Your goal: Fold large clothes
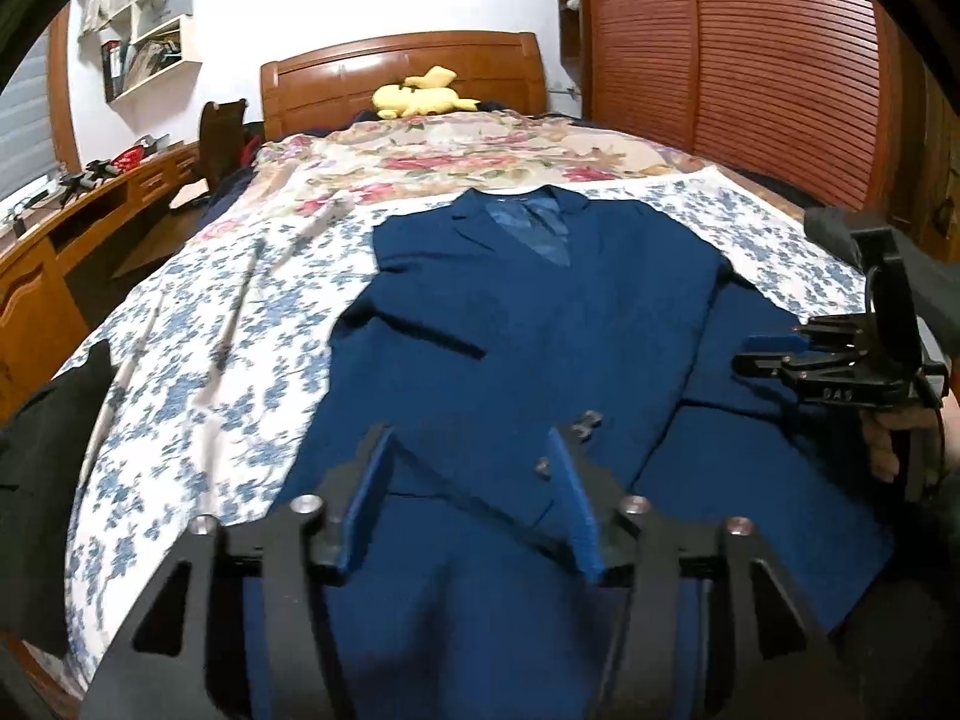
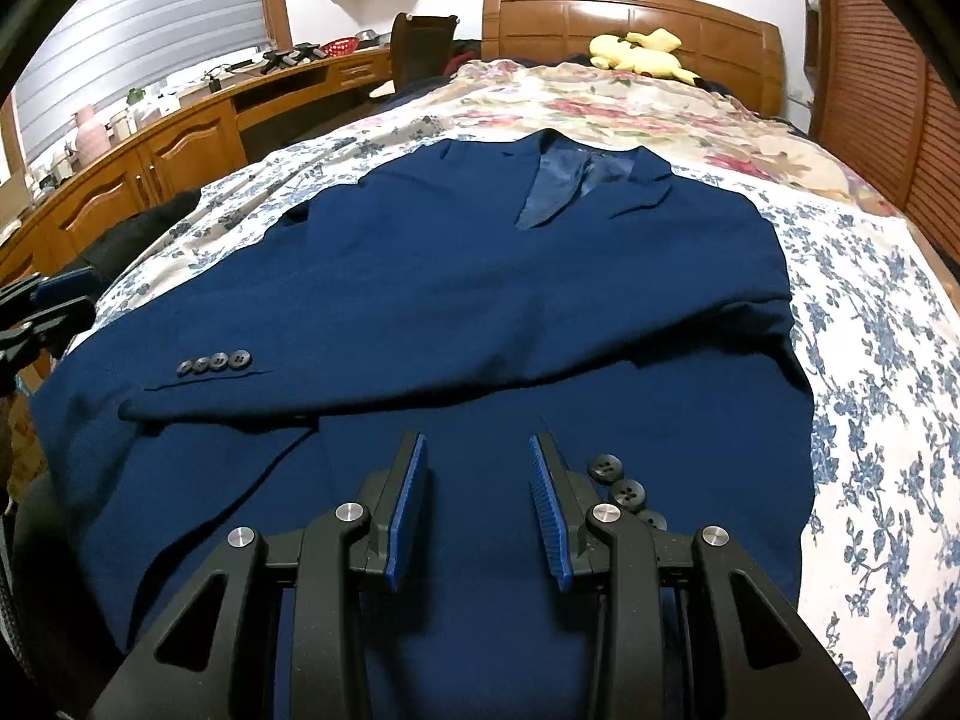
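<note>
Domestic bedroom. Evidence: bed (image 2: 870, 360) with floral sheets, wooden headboard (image 2: 630, 15), yellow plush toy (image 2: 642, 54), louvred wardrobe doors (image 1: 780, 60), wall shelves (image 1: 150, 30), built-in wooden counter (image 2: 180, 138).

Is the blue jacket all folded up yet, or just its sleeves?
Only partly folded. The blue suit jacket lies flat on the bed, collar showing, one sleeve laid across its front.

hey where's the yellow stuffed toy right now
The yellow stuffed toy lies at the head of the bed, against the wooden headboard, beyond the blue jacket; both wrist views show it.
</note>
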A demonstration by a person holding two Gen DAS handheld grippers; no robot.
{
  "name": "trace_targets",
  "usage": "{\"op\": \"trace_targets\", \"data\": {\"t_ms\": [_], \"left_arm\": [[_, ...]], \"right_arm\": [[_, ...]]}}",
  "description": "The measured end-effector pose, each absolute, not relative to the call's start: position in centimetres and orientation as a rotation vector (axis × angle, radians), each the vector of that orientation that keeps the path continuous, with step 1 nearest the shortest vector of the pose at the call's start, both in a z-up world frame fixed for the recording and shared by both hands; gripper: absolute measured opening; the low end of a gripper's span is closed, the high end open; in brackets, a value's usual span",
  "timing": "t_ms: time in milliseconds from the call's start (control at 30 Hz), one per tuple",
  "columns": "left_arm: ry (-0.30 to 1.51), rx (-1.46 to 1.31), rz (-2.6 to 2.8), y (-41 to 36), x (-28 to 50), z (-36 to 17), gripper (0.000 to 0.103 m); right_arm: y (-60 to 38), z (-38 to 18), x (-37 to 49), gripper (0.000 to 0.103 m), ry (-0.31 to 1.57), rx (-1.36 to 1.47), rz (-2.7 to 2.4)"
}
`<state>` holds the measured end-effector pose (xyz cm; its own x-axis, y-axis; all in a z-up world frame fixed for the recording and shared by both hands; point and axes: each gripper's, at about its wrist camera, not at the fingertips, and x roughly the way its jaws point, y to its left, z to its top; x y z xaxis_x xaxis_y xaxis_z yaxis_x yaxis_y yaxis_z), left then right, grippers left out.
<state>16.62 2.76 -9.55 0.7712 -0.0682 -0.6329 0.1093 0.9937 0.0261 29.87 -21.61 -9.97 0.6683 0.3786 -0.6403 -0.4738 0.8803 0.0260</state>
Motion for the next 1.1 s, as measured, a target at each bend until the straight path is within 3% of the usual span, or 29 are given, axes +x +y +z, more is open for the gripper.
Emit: {"op": "trace_targets", "data": {"t_ms": [67,133,667,900,1000,1100], "left_arm": [[0.691,0.051,-0.096,3.8,16.3,-9.8,0.072],[0.7,0.045,-0.097,4.5,16.0,-10.2,0.077],[0.746,0.018,-0.008,10.3,12.2,-13.1,0.077],[0.75,0.033,-0.015,11.5,11.0,-12.8,0.077],[0.755,0.032,-0.023,12.0,10.4,-12.6,0.077],[0.754,0.027,-0.029,12.2,9.6,-12.6,0.077]], "right_arm": [[-21.5,-10.2,30.1,0.036,0.697,-0.146,0.476],[-21.3,-10.6,30.3,0.036,0.708,-0.147,0.468],[-20.5,-10.8,30.1,0.036,0.708,-0.17,0.436],[-22.7,-9.4,25.4,0.036,0.673,-0.143,0.42],[-24.5,-9.2,22.7,0.045,0.674,-0.134,0.386],[-26.5,-9.4,20.6,0.046,0.706,-0.154,0.347]]}}
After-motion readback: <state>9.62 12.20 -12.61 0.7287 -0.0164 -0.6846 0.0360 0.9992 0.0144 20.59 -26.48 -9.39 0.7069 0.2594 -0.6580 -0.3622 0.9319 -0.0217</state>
